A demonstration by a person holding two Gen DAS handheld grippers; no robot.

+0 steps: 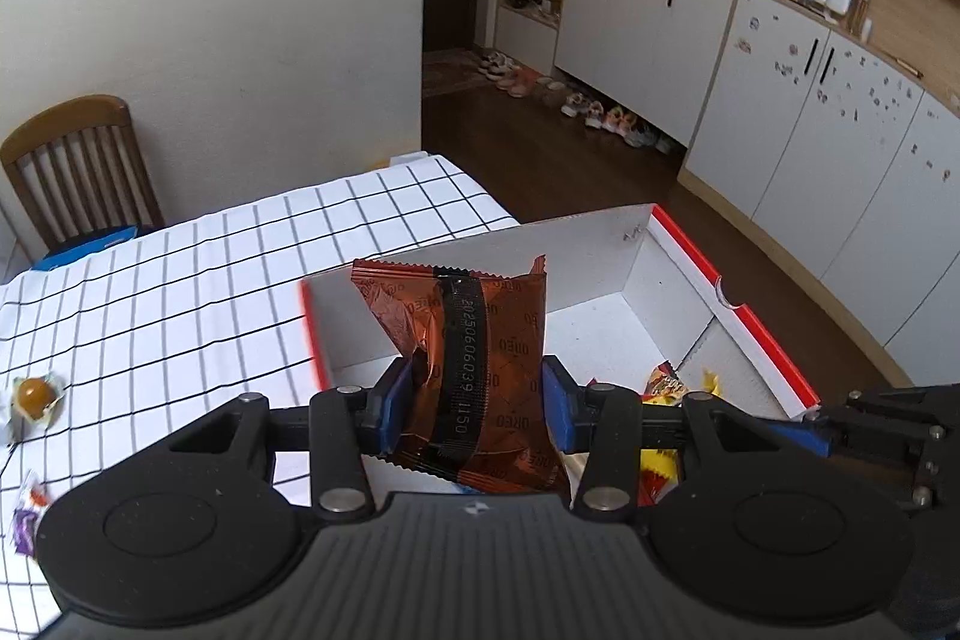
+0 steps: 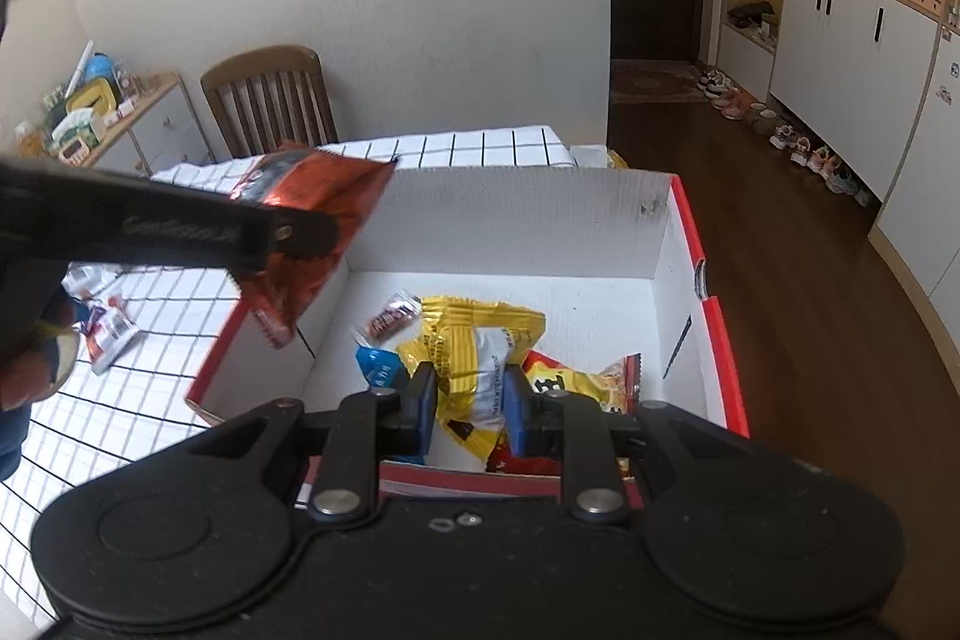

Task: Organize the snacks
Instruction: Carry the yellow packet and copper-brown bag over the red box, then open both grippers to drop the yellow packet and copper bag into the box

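Left wrist view shows an orange-brown Oreo packet [image 1: 480, 370] pinched between the blue pads [image 1: 555, 403] of the left gripper [image 1: 477, 403], held upright in the air above the near left part of the red-edged white cardboard box [image 1: 600, 256]; the packet's dark seam strip with printed digits faces the camera. In the right wrist view the same Oreo packet [image 2: 312, 232] hangs tilted over the box's left wall [image 2: 270, 334], gripped by the dark finger of the left gripper [image 2: 288, 235], while a hand [image 2: 36, 370] shows at the left edge. The right gripper [image 2: 468, 400] is closed on a yellow snack bag [image 2: 474, 346], which sits low inside the box, its bottom resting among the other packets; beside it lie a red and yellow packet [image 2: 600, 379], a small blue packet [image 2: 378, 364] and a small red-labelled wrapper [image 2: 393, 319]. The box stands on a table with a white black-gridded cloth [image 1: 210, 280]; on the cloth to the left lie a wrapped round orange sweet [image 1: 33, 397] and a small purple and white wrapper [image 1: 27, 514]; a wooden chair [image 2: 270, 100] stands against the wall beyond the table.
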